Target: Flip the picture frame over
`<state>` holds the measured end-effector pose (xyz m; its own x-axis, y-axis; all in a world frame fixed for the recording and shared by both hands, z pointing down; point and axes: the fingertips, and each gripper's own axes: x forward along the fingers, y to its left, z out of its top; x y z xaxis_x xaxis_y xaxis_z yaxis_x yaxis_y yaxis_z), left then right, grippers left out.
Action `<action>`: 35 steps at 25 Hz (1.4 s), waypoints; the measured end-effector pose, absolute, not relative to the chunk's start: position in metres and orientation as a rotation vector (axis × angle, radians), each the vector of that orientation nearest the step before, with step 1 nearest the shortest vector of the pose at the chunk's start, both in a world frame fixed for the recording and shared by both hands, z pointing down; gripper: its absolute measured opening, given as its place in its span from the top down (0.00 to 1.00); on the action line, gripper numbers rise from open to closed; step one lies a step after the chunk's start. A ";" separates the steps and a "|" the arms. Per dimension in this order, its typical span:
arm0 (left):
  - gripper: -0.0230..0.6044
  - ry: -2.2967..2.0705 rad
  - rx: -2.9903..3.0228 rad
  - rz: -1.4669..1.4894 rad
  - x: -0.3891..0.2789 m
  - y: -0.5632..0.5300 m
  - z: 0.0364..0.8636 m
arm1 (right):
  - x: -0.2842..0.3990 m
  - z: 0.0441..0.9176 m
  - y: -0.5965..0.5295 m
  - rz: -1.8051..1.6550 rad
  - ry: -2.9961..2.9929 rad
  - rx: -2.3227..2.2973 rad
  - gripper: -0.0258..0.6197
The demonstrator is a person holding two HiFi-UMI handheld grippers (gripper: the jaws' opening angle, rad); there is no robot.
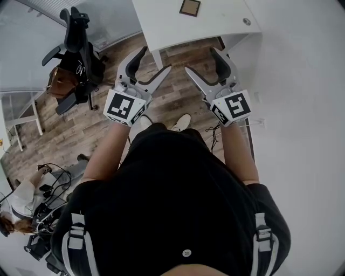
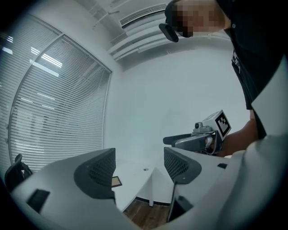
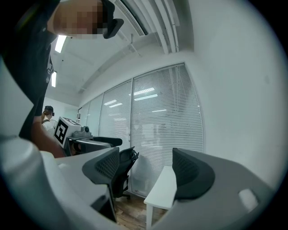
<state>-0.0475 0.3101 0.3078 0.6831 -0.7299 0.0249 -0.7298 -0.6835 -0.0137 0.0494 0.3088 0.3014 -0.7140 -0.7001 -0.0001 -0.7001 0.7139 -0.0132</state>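
**Q:** Where does the flip stand?

**A:** Not yet begun. The left tongs (image 1: pixel 155 60), held level above the wooden floor (image 1: pixel 102 126), stand wide with nothing between them. The right tongs (image 1: pixel 201 59), just beside, are equally wide and empty.

**Q:** And the picture frame?

**A:** The picture frame (image 1: pixel 190 7) lies flat on the white bench (image 1: pixel 226 24). It sits well ahead of both tongs, roughly in line with the gap between them, and is untouched.

**Q:** The next move?

**A:** Most likely an approach to the bench. The tongs would then come down to an edge of the frame, ready to lift and turn it.
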 end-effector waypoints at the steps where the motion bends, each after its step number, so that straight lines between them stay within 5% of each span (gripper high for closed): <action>1: 0.45 1.246 -2.878 -0.049 -0.043 0.309 0.308 | 0.053 0.302 0.308 -0.020 2.904 -1.185 0.39; 16: 0.45 1.331 -2.854 -0.056 0.009 0.291 0.310 | 0.112 0.305 0.286 -0.048 2.911 -1.132 0.39; 35: 0.45 1.267 -2.897 -0.030 -0.002 0.177 0.320 | 0.095 0.314 0.173 -0.072 2.925 -1.186 0.39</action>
<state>-0.0018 0.1774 0.3198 0.6787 -0.7340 0.0255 -0.7343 -0.6787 0.0115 0.0949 0.1732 0.3135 -0.7178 -0.6955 0.0317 -0.6963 0.7169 -0.0366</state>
